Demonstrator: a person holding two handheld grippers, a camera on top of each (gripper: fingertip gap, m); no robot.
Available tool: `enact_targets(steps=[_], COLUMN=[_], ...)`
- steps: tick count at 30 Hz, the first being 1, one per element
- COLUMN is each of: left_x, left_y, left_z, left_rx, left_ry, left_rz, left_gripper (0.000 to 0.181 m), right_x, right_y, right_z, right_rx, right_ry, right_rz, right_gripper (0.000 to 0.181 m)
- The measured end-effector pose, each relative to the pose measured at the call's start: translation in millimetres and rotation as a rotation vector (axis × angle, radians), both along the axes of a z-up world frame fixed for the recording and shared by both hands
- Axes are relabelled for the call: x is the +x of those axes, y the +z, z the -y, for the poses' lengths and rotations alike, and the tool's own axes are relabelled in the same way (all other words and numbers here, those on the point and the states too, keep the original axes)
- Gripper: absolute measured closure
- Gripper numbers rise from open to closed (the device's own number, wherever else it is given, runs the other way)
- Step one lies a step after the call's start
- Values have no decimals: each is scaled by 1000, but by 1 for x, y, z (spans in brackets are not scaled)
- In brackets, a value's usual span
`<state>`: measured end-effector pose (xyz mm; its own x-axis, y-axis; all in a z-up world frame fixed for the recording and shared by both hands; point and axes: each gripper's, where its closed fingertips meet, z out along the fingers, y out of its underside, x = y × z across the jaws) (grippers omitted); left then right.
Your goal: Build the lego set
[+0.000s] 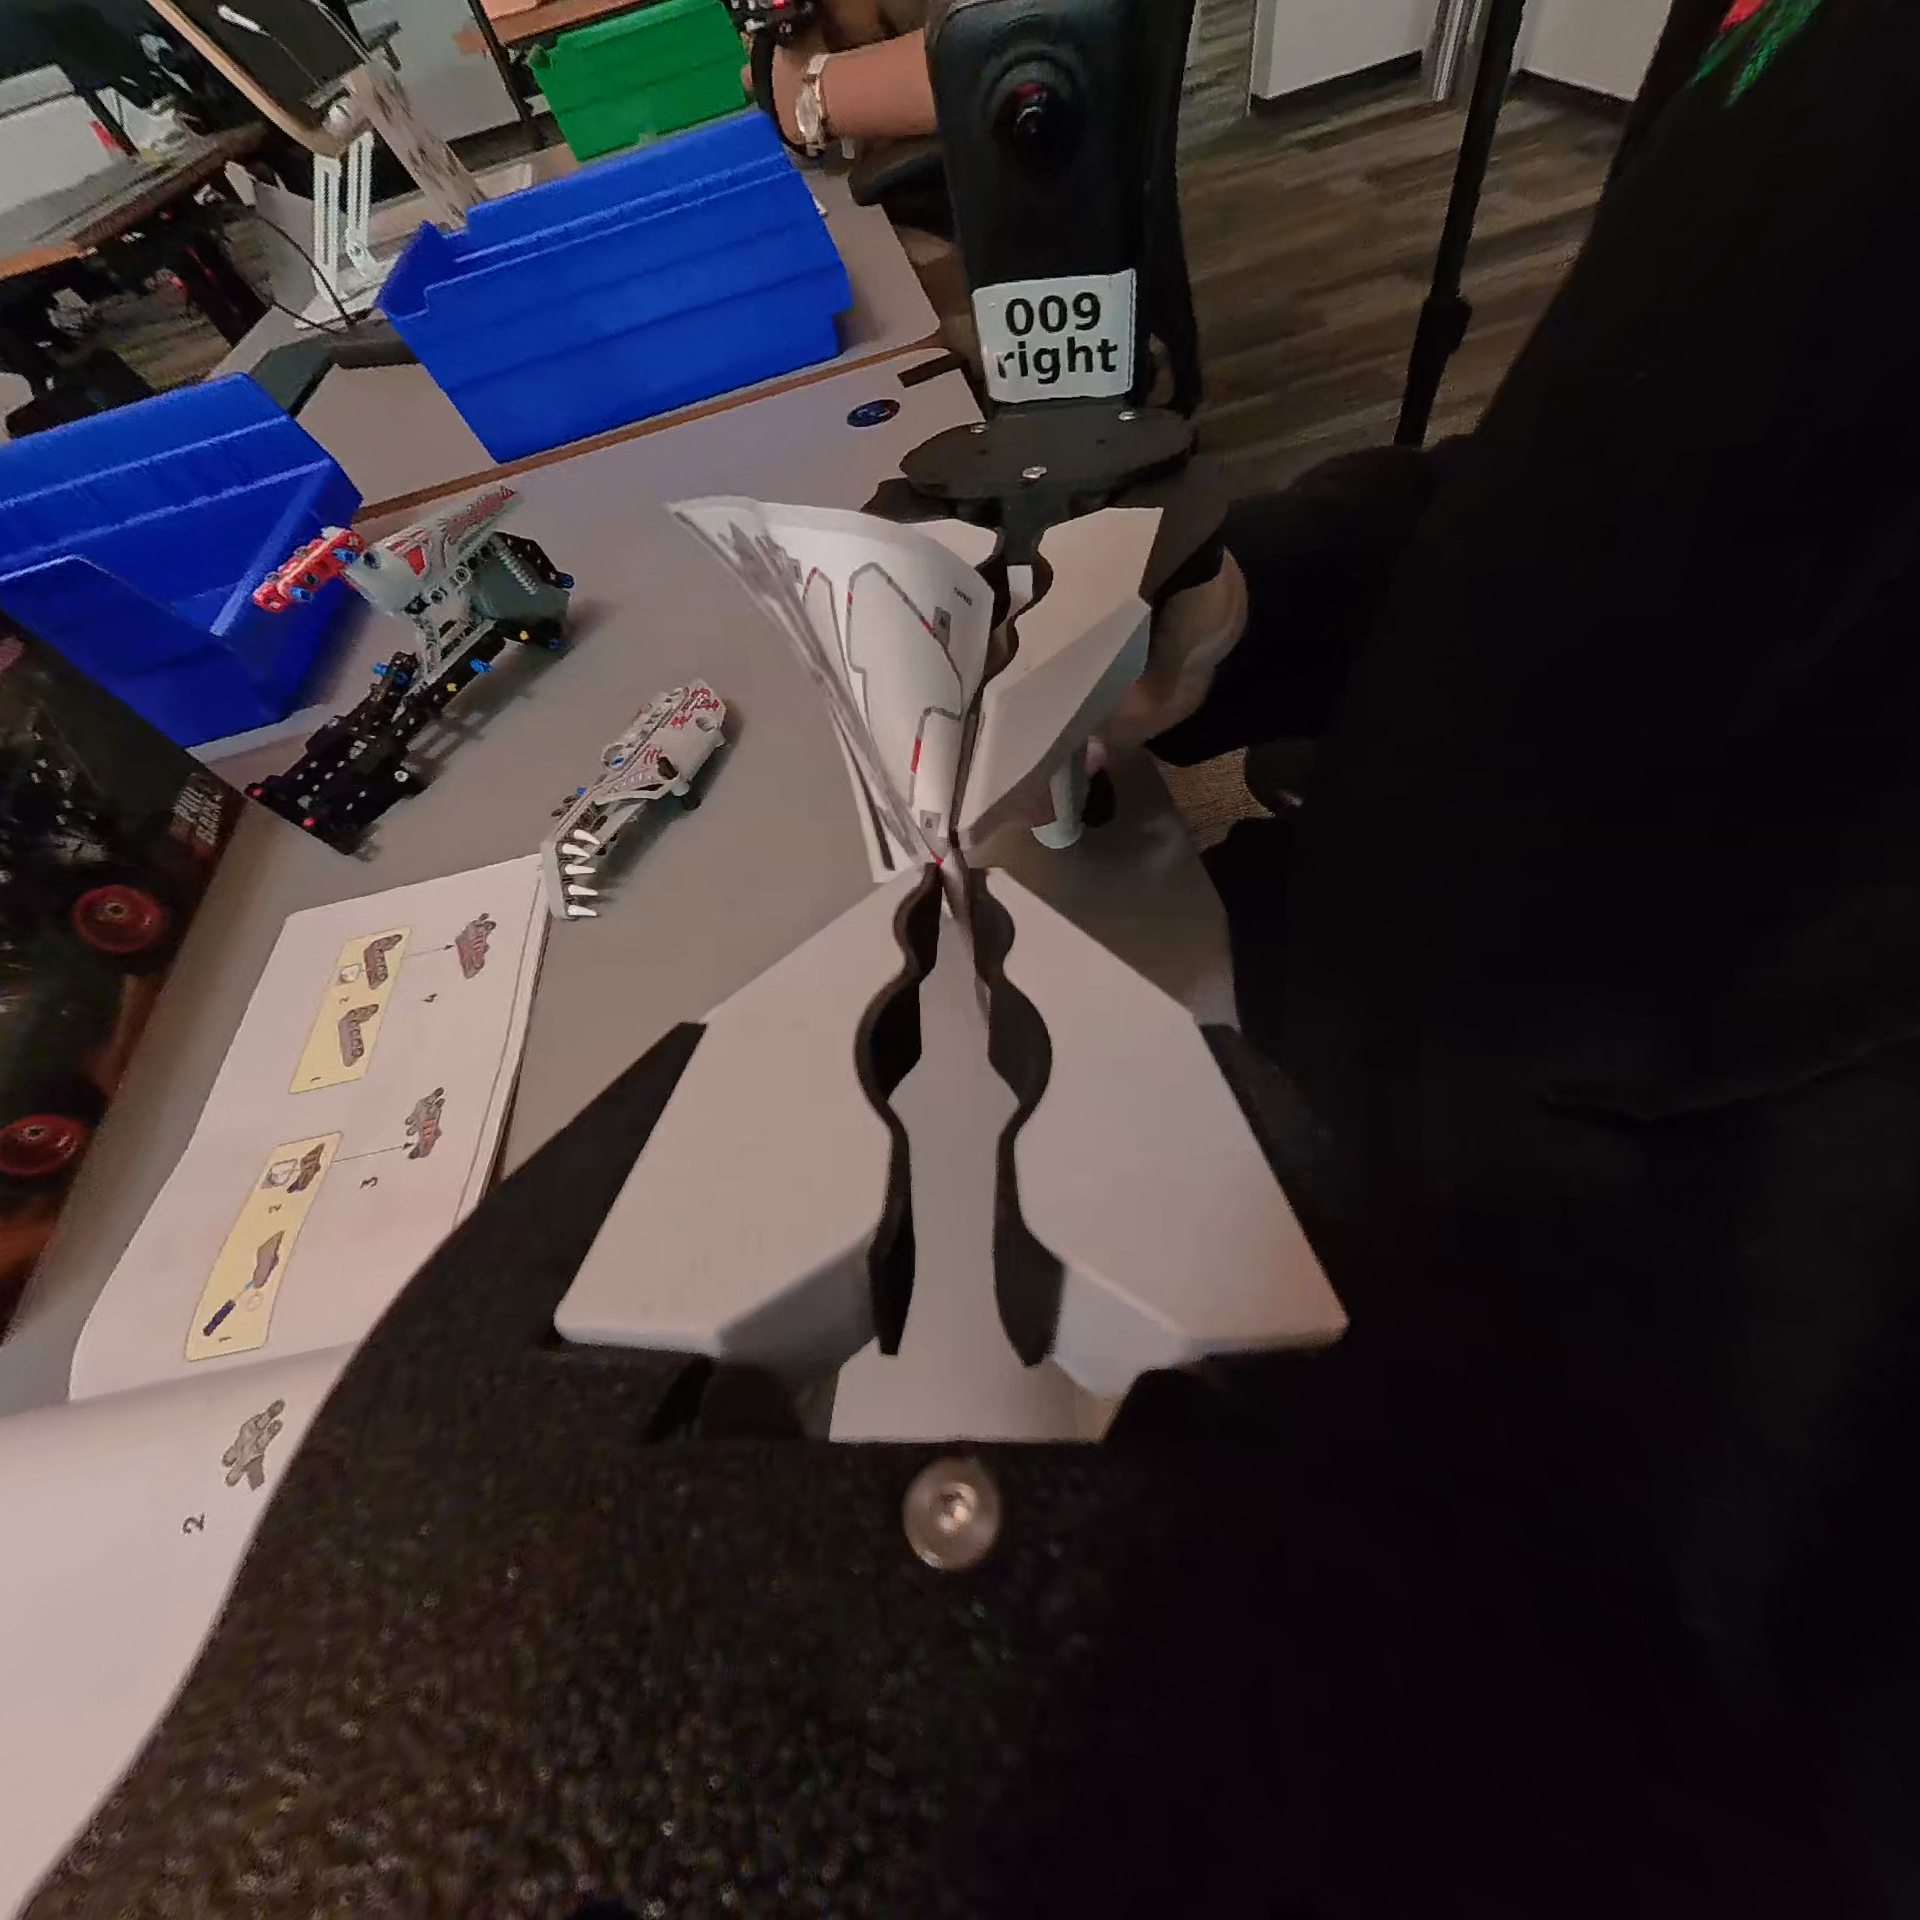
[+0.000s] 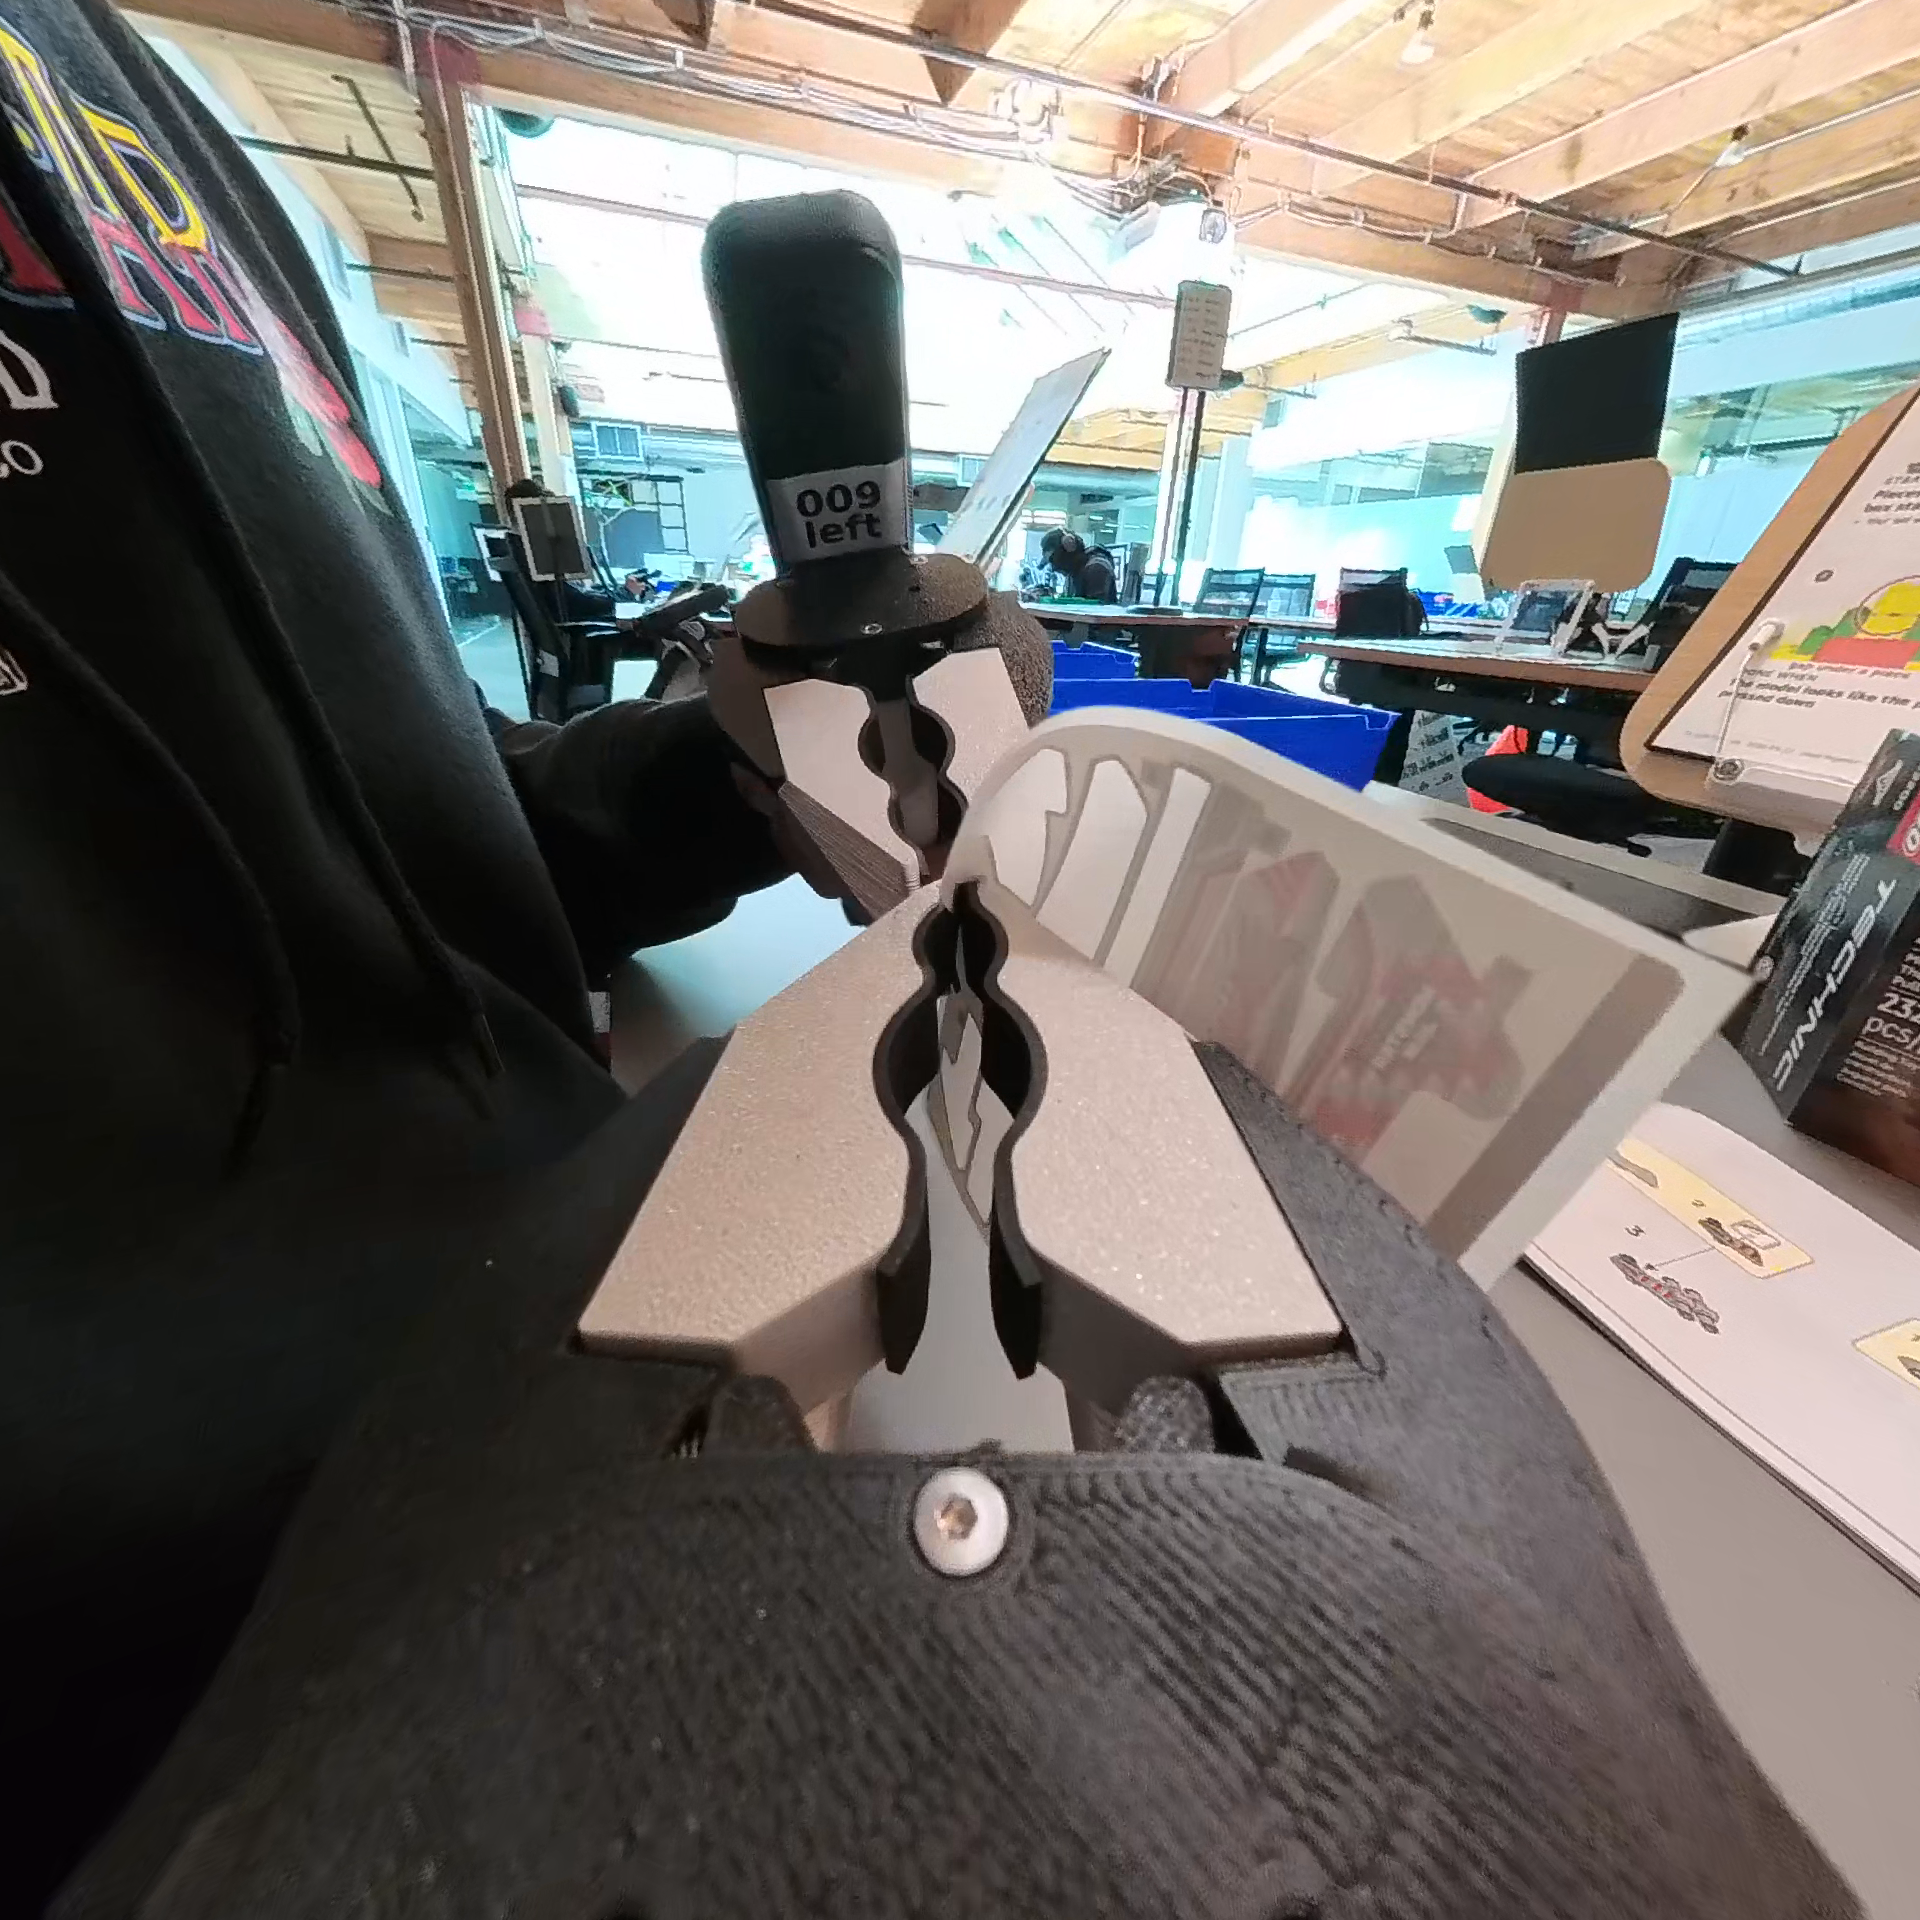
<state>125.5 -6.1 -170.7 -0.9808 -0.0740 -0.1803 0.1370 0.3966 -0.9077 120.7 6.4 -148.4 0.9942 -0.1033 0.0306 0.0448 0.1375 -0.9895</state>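
Note:
A white sticker sheet [image 1: 883, 644] with grey and red shapes is held upright and curled above the grey table [image 1: 665, 623]. My left gripper [image 1: 943, 878] is shut on the sheet's lower corner. My right gripper [image 1: 961, 831] faces it tip to tip and pinches the same corner. In the right wrist view the sheet [image 2: 1299, 935] bends off to the right of my right gripper [image 2: 961, 920], with the left gripper [image 2: 920, 868] just beyond it. A partly built black and grey chassis [image 1: 436, 644] and a grey toothed panel piece [image 1: 634, 790] lie on the table.
An open instruction booklet [image 1: 343, 1091] lies at the near left; it also shows in the right wrist view [image 2: 1714, 1299]. Two blue bins [image 1: 623, 281] [image 1: 156, 540] stand behind the models. The dark set box [image 1: 62, 935] [image 2: 1839, 987] sits at the table's edge. The person's black sleeve [image 1: 1558, 727] is close. My left and right fingertips are right by each other.

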Motion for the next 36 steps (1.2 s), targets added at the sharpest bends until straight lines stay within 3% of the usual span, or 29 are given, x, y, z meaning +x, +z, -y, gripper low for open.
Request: enact_targets(steps=[14, 28, 32, 35, 36], left_x=[3, -3, 3, 14, 20], left_y=[1, 6, 3, -2, -2], left_z=[-2, -3, -2, -3, -3], left_rx=[26, -72, -43, 16, 29], left_ry=[2, -45, -13, 59, 95], left_rz=[73, -104, -25, 106, 184], left_gripper=[179, 172, 174, 152, 152], right_x=[3, -1, 3, 14, 15], right_y=[1, 1, 1, 7, 9], right_z=[-1, 4, 5, 9, 11], right_rx=[-3, -4, 8, 75, 101], right_ry=[-16, 16, 7, -29, -20], right_rz=[-7, 9, -32, -135, -170], right_gripper=[181, 181, 181, 181, 181])
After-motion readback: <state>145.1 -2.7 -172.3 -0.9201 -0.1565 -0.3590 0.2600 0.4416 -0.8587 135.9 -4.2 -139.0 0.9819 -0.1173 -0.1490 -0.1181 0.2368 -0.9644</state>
